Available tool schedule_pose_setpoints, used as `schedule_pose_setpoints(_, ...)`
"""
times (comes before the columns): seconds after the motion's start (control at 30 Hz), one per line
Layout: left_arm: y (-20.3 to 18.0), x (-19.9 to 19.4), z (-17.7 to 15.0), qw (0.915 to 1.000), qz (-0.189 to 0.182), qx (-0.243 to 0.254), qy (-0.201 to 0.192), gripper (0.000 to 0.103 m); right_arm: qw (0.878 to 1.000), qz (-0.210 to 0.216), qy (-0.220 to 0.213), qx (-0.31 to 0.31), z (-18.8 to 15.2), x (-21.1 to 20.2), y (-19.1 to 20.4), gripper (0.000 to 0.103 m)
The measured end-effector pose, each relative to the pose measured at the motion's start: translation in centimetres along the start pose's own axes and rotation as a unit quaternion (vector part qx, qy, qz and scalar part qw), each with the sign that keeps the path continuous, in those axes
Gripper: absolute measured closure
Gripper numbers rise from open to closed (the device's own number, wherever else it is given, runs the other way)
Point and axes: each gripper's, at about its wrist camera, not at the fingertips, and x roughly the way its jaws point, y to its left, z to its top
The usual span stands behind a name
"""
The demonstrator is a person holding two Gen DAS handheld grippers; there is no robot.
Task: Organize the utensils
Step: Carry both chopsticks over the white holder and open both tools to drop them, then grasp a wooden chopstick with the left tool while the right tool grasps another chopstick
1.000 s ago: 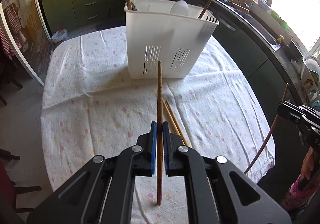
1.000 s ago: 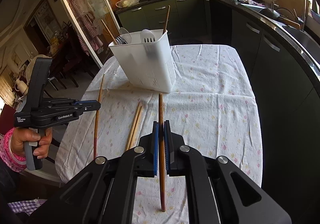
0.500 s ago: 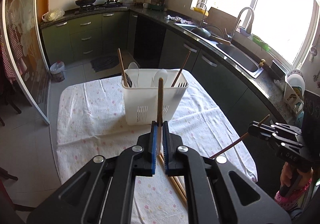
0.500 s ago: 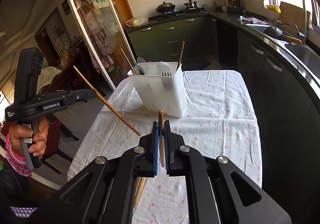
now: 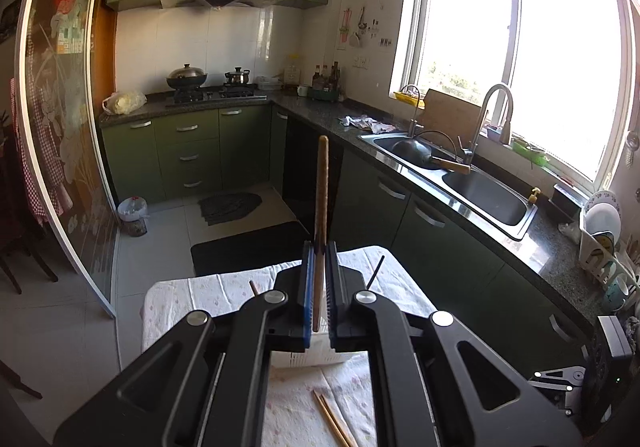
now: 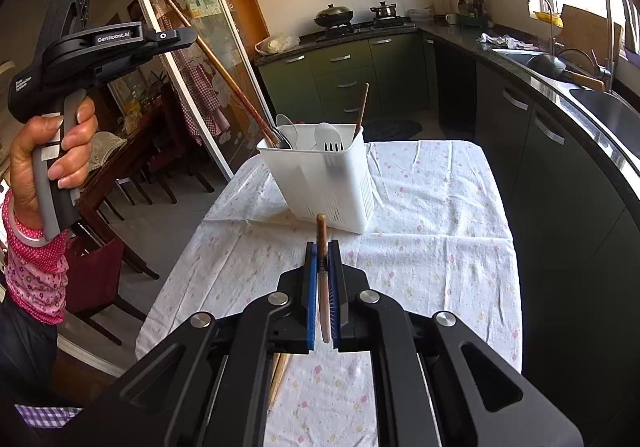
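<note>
The left hand-held gripper [image 5: 319,275], black with blue pads, is clamped tight on a long brown wooden chopstick [image 5: 321,203] that runs between the pads and sticks out well past the fingertips, pointing up and away toward the kitchen; seen from the right wrist, this same hand-held gripper is raised high at the left, gripped by the person's left hand [image 6: 48,151] in a pink flowered sleeve [image 6: 38,275], and its chopstick slants down to the right, the lower end close above the rim of the white slotted plastic utensil caddy [image 6: 320,179], though whether it touches the rim cannot be told; the right hand-held gripper [image 6: 322,279] is likewise closed narrow on a second brown wooden chopstick [image 6: 322,247], whose short tip rises just beyond the fingertips and points at the caddy, which stands well ahead on the worktop covered by a white flower-print cloth [image 6: 432,215]; inside the caddy stand a white plastic fork [image 6: 330,137], a pale spoon [image 6: 286,129] and another upright wooden chopstick [image 6: 361,109] in its far right corner; in the left wrist view the caddy is mostly hidden behind the fingers, and a loose pair of wooden chopsticks [image 5: 332,419] lies flat on the cloth below them, apart from both grippers
</note>
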Motion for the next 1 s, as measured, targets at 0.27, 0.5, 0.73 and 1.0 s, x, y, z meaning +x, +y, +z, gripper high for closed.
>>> schedule_pose_setpoints(0.27,0.3,5.4,-1.9,0.9981,0.03,0.012,0.052,0.097,0.999,0.01,-0.046,-0.009,2.5,-2.3,1.1,0.097)
schedule_pose_setpoints(0.5,1.6,8.2,-4.3,0.9945,0.05,0.019,0.089,0.093,0.992,0.014,-0.125,-0.026,8.0,-4.5,3.3,0.097)
schedule_pose_setpoints(0.73,1.8,4.4,-5.1,0.9963,0.045,0.042,0.06,0.066,0.978,0.012,-0.21,0.005,13.8,-3.7,3.1,0.097)
schedule_pose_setpoints(1.0,2.4,3.2,-7.8,0.9933,0.019,0.043,0.106,0.064,0.979,-0.038,-0.196,0.024,17.4,3.3,1.8,0.097)
